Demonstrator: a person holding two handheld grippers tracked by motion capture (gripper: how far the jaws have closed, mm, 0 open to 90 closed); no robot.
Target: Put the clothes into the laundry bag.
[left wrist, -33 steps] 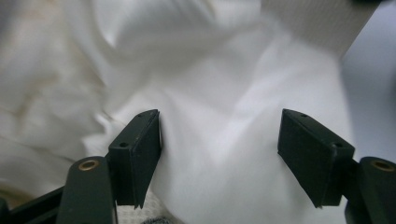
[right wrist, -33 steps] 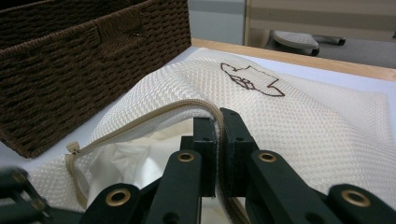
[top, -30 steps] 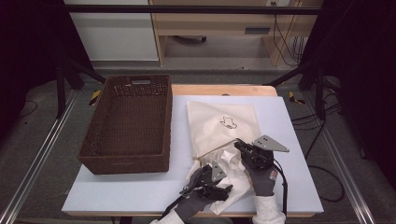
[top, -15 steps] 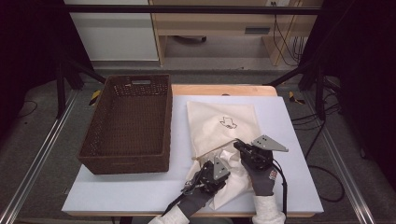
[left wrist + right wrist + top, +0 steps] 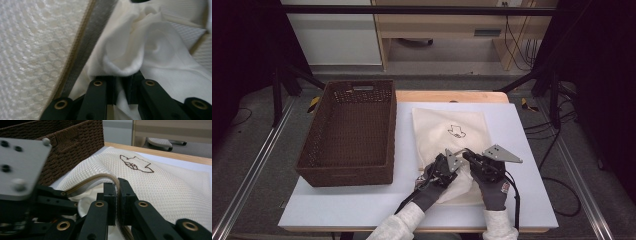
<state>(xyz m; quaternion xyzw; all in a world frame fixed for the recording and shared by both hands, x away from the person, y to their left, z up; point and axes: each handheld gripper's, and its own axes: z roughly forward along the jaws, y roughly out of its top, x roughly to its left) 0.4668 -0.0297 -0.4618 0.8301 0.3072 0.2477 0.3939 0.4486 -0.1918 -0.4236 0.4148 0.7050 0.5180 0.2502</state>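
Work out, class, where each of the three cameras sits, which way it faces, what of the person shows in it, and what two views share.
High view: above the near table edge, looking forward and down; both forearms, left gripper, right gripper.
Left gripper view: rides the left gripper, facing white cloth pinched between its jaws.
Right gripper view: rides the right gripper, jaws clamping the mesh bag at its zipper edge, facing the basket.
Shared: high and right gripper views show bag and basket.

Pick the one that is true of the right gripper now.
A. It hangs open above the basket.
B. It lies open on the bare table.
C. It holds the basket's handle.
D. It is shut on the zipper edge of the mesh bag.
D: in the right gripper view the right gripper has its jaws closed on the zipper edge of the mesh bag, lifting it.
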